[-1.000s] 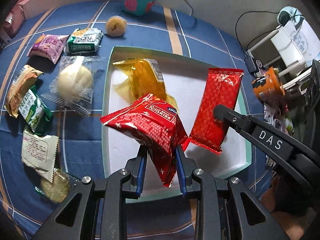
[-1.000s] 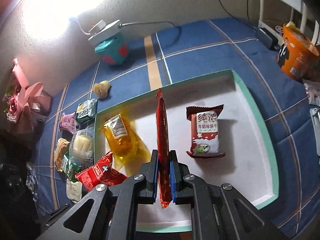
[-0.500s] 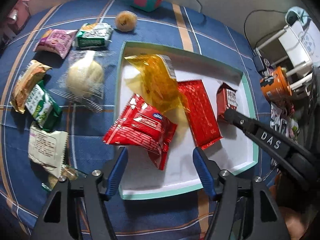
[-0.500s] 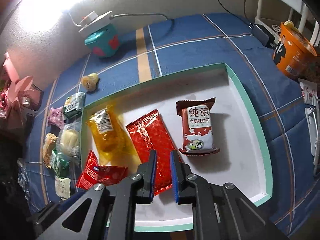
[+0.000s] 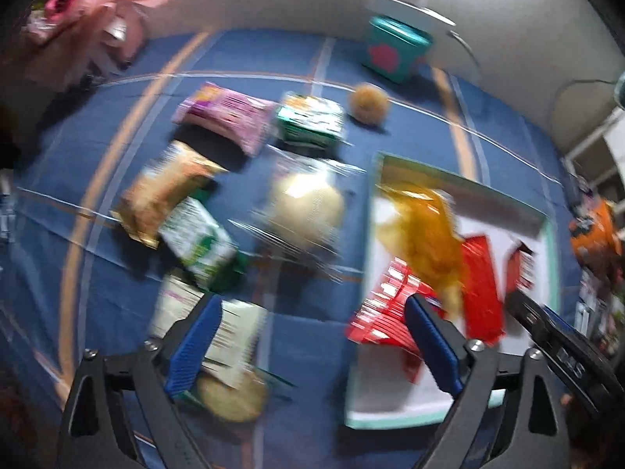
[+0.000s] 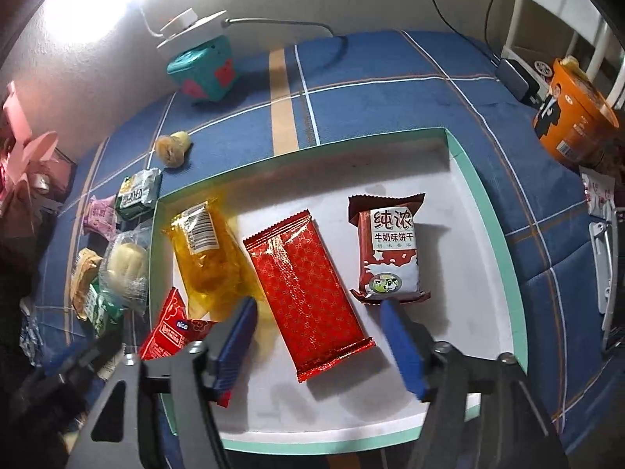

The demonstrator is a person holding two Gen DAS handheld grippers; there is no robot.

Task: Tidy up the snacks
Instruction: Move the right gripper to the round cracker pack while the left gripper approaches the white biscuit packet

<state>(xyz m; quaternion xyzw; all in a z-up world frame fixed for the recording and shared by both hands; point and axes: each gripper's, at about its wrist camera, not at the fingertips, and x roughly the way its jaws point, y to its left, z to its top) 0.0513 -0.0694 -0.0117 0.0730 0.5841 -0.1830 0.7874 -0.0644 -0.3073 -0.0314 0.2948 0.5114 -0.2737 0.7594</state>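
Red snack packet [image 6: 310, 297] flat in tray [image 6: 504, 258], between wide, empty right tongs [image 6: 318, 346]; left tongs [image 5: 308, 348] likewise wide.

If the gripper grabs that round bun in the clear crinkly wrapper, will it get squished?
Probably, if squeezed hard. The bun looks pale, puffy and soft, so it likely dents easily. Its clear wrapper is loose and shiny with a wide floppy edge, so it may crinkle and slip. It seems light for its size, lying flat on the blue cloth, unlikely to roll.
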